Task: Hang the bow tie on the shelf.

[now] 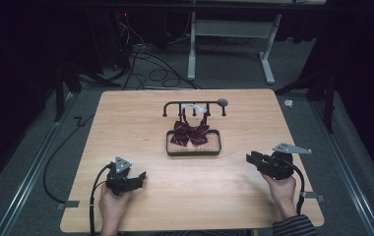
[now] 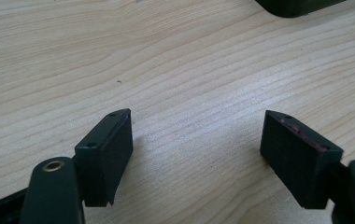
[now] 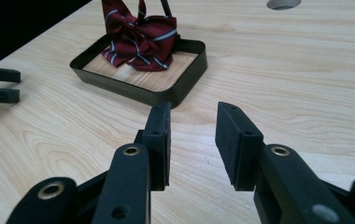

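A dark red striped bow tie point(image 1: 190, 132) lies in a shallow black tray point(image 1: 194, 151) at the table's middle, bunched toward the tray's far side point(image 3: 138, 39). Its white strap point(image 1: 195, 107) loops over a low black rack point(image 1: 172, 104) just behind the tray. My left gripper point(image 1: 141, 175) rests near the front left, open wide over bare wood point(image 2: 198, 114), with nothing between its jaws. My right gripper point(image 1: 249, 158) sits at the front right, pointing at the tray point(image 3: 166, 93). It is open with a narrower gap point(image 3: 193, 108) and holds nothing.
The wooden table point(image 1: 234, 196) has bare wood around the tray. A tray corner point(image 2: 297, 5) shows at the top of the left gripper view. Cables point(image 1: 150, 73) and a white table frame point(image 1: 268, 54) stand on the grey floor beyond the far edge.
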`<state>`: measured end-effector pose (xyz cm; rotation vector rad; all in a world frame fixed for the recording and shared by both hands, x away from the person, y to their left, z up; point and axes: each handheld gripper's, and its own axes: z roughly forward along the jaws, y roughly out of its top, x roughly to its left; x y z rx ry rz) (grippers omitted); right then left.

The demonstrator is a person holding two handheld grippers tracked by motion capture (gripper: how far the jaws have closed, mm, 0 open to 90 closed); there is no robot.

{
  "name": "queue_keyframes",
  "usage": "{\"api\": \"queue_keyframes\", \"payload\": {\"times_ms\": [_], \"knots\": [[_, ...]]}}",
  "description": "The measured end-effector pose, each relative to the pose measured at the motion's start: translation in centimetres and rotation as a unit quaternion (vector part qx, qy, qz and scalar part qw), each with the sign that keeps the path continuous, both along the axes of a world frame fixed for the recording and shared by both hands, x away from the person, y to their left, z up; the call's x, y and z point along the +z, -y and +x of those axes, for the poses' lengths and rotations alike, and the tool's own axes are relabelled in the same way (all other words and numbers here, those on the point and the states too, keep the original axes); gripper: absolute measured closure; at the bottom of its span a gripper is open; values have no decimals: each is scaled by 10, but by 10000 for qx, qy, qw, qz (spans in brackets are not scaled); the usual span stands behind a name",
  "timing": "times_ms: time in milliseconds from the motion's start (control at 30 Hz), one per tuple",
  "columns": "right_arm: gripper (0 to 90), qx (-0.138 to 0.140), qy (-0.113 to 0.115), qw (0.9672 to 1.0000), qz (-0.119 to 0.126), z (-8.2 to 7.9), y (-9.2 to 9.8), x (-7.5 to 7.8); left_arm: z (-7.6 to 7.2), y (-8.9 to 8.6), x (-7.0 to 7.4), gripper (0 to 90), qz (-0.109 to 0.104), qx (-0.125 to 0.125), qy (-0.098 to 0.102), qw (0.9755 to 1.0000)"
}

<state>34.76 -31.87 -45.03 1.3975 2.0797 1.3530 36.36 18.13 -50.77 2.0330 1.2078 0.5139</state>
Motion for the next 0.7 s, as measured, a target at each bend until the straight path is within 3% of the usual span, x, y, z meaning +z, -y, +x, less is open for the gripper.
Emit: {"api": "queue_keyframes", "payload": {"times_ms": [700], "knots": [[675, -106, -274, 9995, -71, 13, -5, -21, 0, 0, 0, 259, -1, 0, 1, 10000]]}}
